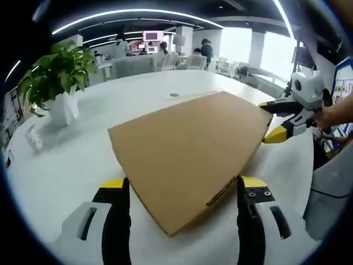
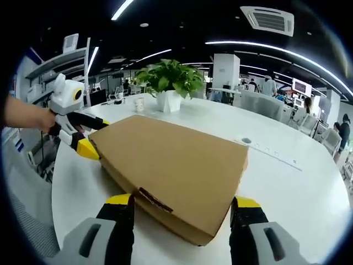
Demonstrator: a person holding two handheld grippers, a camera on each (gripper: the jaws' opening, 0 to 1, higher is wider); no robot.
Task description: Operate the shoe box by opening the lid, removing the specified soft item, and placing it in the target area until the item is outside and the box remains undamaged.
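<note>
Shoe box (image 1: 190, 157) of plain brown cardboard, lid closed, flat on a white table (image 1: 66, 160), seen from two opposite corners. Approached by the left gripper (image 1: 182, 193) with jaws spread wide on either side of the near corner, touching nothing; flanked likewise at the far end by the right gripper (image 2: 182, 207), jaws well apart around that corner. Left gripper visible again in the right gripper view, its yellow tips parted over the box's far corner; contact there too small to tell. Judged light and fairly stiff, but thin-walled and easily creased or torn, so best taken at the lid's front lip near the tab slots (image 1: 219, 194) rather than squeezed across a panel; soft item presumably inside, hidden. Smooth, pale tabletop, likely to let the box slide when the lid is lifted. Potted plant (image 2: 168, 83) in a white pot beyond the box; open-plan office behind, with strip lights, desks and people in the distance.
</note>
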